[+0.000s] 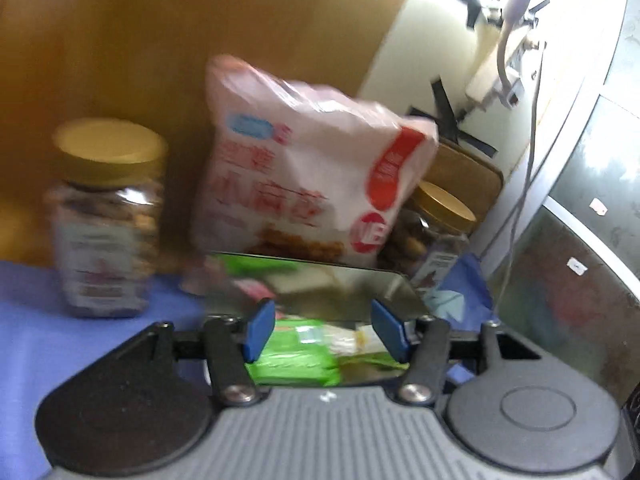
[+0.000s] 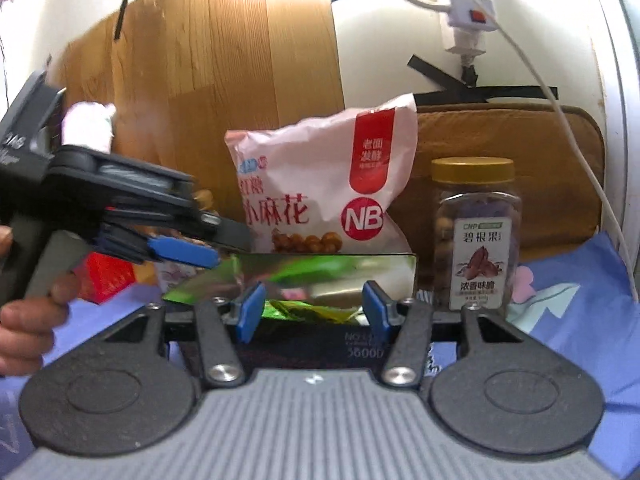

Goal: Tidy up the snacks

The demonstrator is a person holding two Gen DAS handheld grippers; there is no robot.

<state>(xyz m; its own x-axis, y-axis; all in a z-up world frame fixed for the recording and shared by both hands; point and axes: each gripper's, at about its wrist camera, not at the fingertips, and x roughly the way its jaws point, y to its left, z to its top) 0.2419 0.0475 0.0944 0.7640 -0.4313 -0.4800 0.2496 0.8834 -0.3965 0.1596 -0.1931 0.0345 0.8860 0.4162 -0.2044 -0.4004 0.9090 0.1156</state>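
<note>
On the blue cloth (image 2: 580,312), both hand-held grippers (image 1: 324,330) (image 2: 314,316) gape empty before the pink snack bag (image 2: 320,184)

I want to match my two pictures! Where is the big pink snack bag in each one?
Left wrist view: the pink snack bag stands in the middle, blurred, against the wooden board, between two gold-lidded jars.
Right wrist view: the bag stands in the middle, just left of the gold-lidded nut jar.
Shared landmark: the shiny metal tin directly in front of the bag.
</note>
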